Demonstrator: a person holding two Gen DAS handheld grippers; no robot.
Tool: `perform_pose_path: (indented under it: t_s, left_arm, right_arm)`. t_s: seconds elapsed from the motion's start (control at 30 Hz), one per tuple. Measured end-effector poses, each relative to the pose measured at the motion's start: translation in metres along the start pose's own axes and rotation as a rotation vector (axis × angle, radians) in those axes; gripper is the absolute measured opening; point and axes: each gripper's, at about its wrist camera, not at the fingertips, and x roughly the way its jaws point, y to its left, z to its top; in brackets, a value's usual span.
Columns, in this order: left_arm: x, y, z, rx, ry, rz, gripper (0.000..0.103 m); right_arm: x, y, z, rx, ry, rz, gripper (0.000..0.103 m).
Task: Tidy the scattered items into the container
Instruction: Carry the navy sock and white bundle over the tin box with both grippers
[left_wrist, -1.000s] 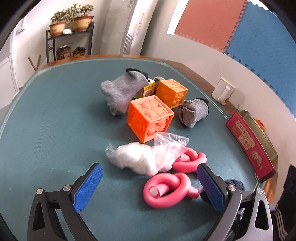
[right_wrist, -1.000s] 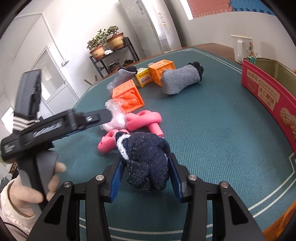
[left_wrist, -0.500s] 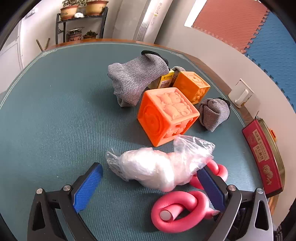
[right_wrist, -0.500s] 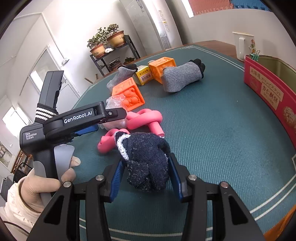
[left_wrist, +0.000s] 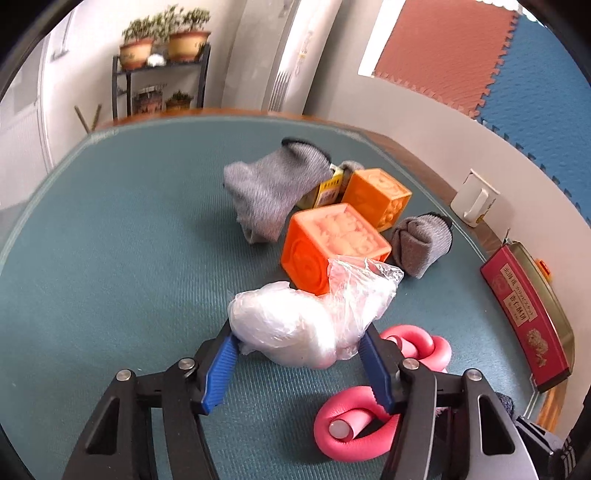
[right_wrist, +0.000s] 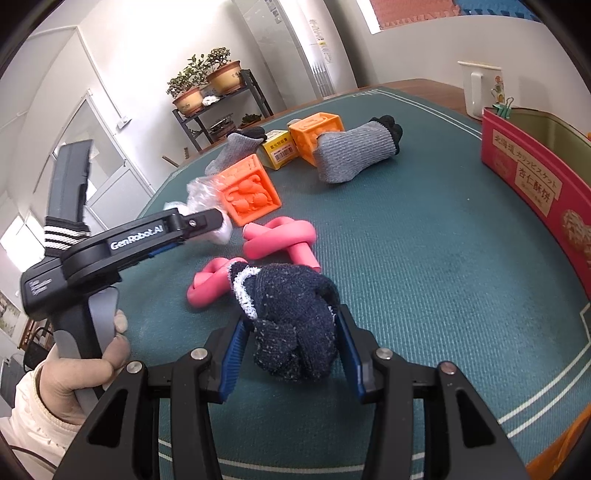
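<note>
Left tongs (left_wrist: 299, 343) clamped on a crumpled clear plastic bag (left_wrist: 306, 321), jaws having just been closing, blue pads pressing both sides of the bag. Seen from the right wrist: white lettering "GenRobot.AI" along the black body of the left tongs, smaller lettering on the handle block too blurred to read, a hand (right_wrist: 79, 373) in a cream sleeve wrapped round the grip.

Right tongs (right_wrist: 291, 345) clenched around a balled dark navy sock (right_wrist: 295, 325) with a white cuff band, pads tight against both flanks.

On the green surface (left_wrist: 110, 258): two pink foam twists (right_wrist: 280, 240), one just beside the navy sock, the other a little farther off. Beyond them an orange embossed cube (left_wrist: 332, 243) touching the bag's far edge, a second orange cube (left_wrist: 376, 195) behind it, a small yellow box (right_wrist: 280, 149) with a barcode and dark characters too small to read, wedged between a grey sock (left_wrist: 269, 192) and the second cube. Another grey sock (left_wrist: 421, 243), rolled, just right of the near cube.

Container: a red tin (right_wrist: 532, 181) at the right edge of the surface, well apart from both held items, cream label with Japanese and Chinese characters, a biscuit picture beside it, a green binder clip (right_wrist: 504, 107) on its rim. White mug (right_wrist: 480, 90) behind the tin.
</note>
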Motion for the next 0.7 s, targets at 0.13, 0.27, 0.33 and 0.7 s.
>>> perform_pose_path:
  t_s: [0.13,0.27,0.33,0.7]
  left_arm:
    - [-0.009,-0.006,-0.001,0.038,-0.043,0.028,0.064]
    - [-0.011,-0.012,0.0,0.067,-0.064,0.057,0.064]
    - [-0.01,-0.016,0.001,0.075,-0.069,0.061,0.064]
    - [-0.019,-0.045,-0.006,0.151,-0.111,0.088,0.064]
  right_arm:
    - [0.0,-0.001,0.0,0.005,-0.001,-0.009,0.05]
    - [-0.001,-0.002,0.0,0.012,-0.006,-0.02,0.05]
    - [-0.002,-0.002,0.0,0.016,-0.012,-0.023,0.05]
    - [-0.033,-0.022,0.0,0.063,-0.099,-0.069,0.05]
